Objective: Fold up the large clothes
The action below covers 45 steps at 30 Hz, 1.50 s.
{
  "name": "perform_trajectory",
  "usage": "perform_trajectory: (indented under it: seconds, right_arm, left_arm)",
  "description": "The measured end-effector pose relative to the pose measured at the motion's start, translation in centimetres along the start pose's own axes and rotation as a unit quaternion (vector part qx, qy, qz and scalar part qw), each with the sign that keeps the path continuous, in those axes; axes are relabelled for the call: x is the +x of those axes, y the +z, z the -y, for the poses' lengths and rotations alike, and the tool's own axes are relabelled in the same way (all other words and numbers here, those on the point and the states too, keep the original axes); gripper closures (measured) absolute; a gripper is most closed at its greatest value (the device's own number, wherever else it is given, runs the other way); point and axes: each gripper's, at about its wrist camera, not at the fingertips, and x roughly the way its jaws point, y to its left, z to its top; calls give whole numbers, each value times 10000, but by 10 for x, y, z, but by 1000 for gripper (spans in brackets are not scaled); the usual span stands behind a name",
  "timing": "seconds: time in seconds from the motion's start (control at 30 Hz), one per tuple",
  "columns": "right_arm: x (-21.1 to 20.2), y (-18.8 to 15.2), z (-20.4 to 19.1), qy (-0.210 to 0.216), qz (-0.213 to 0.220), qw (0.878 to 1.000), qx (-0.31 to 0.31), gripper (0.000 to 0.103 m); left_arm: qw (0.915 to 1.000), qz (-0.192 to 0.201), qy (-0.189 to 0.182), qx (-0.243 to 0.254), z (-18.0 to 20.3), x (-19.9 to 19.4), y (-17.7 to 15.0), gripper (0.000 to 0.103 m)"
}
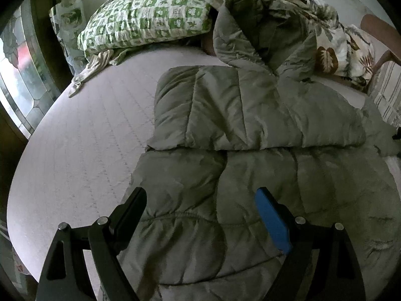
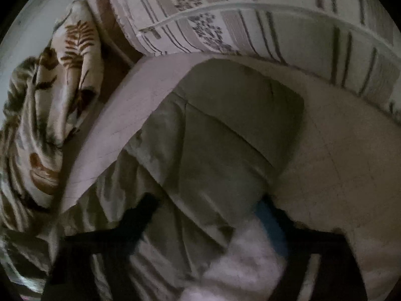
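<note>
A grey-green puffer jacket (image 1: 250,115) lies flat on the pale mattress (image 1: 87,138), hood at the far end, with one sleeve folded across its chest. My left gripper (image 1: 200,195) hangs open just above the hem, its black and blue fingers apart with nothing gripped. In the blurred right wrist view, a padded sleeve of the jacket (image 2: 225,130) runs between the fingers of my right gripper (image 2: 208,205). The blue pad (image 2: 270,220) sits against the sleeve's edge. The blur hides whether the pads press on the cloth.
A green checked pillow (image 1: 145,17) and a leaf-print quilt (image 1: 338,45) are piled at the head of the bed. A striped cushion (image 2: 250,25) lies beyond the mattress edge (image 2: 120,125). A window (image 1: 20,75) is at the left, and a wooden chair (image 1: 378,30) at the far right.
</note>
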Motion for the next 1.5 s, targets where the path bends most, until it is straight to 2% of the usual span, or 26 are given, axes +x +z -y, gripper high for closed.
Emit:
perform_trajectory:
  seconds: [0.03,0.1,0.13,0.17,0.2,0.3,0.43,0.57,0.73,0.87,1.0,1.13,1.2,1.27,1.33,1.43,1.47,1.5]
  right_arm:
    - [1,0,-3,-124,48,9999,-61,45]
    - [0,2,-2,-90,75,9999,-91,68]
    - [-2,3,0,20,54,10000,-60,72]
    - [-5,3,1,136,57,9999,-37,81]
    - [-9,3,0,231,80,9997,-43,86]
    - [-31,3,-7,329,332,9984,-303,91]
    - [-71,-4,-39,461,752,9916,-944,92]
    - [-120,-23,-88,662,1183,9744,-1791,93]
    - [-192,-83,-169,1297,1531,9297,-3088,93]
    - [-229,-148,-233,1844,1519,8903,-3876,93]
    - [-238,-233,-294,2382,1121,8480,-4600,93]
    - [-209,-325,-341,2657,499,8079,-5236,93]
    - [-181,-366,-354,2615,79,7918,-5519,89]
    - [-151,-404,-359,2343,-196,7800,-5799,88]
    - [-124,-432,-355,2063,-446,7783,-5914,84]
    - [-116,-445,-339,2085,-500,7794,-5887,72]
    - [-119,-444,-336,2216,-547,7786,-5845,53]
    - [-124,-442,-334,2412,-668,7771,-5775,18]
  left_arm:
    - [10000,6,13,10,0,0,-1,14]
    - [10000,-1,28,14,-1,-1,-2,14]
    - [10000,-4,38,15,-2,-1,-3,14]
    - [10000,-6,43,14,-2,-1,-3,14]
    - [10000,-9,29,5,-3,-2,-4,14]
    - [10000,-26,-33,-56,-6,-4,-6,14]
    - [9999,52,-97,-103,-12,-15,-9,14]
    - [9996,157,-140,-168,-22,-29,-14,14]
    - [9991,255,-186,-294,-40,-43,-23,14]
    - [9982,313,-261,-445,-53,-50,-28,14]
    - [9970,357,-349,-599,-65,-54,-31,14]
    - [9961,363,-403,-689,-72,-56,-35,14]
    - [9957,352,-430,-739,-76,-55,-37,14]
    - [9954,339,-452,-776,-79,-55,-39,14]
    - [9950,331,-452,-828,-83,-54,-41,14]
    - [9946,321,-449,-883,-87,-52,-43,14]
    - [9943,289,-457,-917,-88,-50,-43,14]
    - [9940,253,-472,-951,-88,-48,-43,14]
